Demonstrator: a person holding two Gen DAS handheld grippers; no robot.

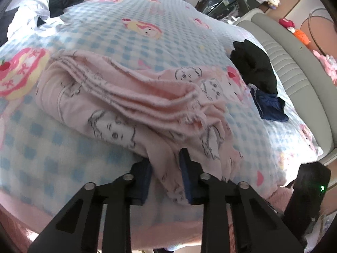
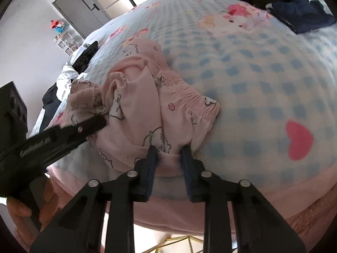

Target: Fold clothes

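Note:
A pink garment [image 1: 126, 97] with a cartoon print lies bunched in layers on the blue-checked bedspread [image 1: 118, 31]. My left gripper [image 1: 164, 157] has a hanging fold of this pink cloth pinched between its blue pads near the bed's front edge. In the right wrist view the same garment [image 2: 134, 97] shows a gathered elastic waistband [image 2: 195, 99]. My right gripper [image 2: 169, 148] is shut on the near edge of the cloth below that waistband. The left gripper [image 2: 92, 126] enters from the left, its fingers buried in the cloth, with a hand [image 2: 19, 210] on its handle.
A black garment [image 1: 252, 67] and a navy one [image 1: 271, 107] lie at the bed's right side, by a padded grey edge [image 1: 290, 63]. White and dark clothes [image 1: 42, 10] are heaped at the far left. A grey door [image 2: 80, 10] and shelves stand beyond the bed.

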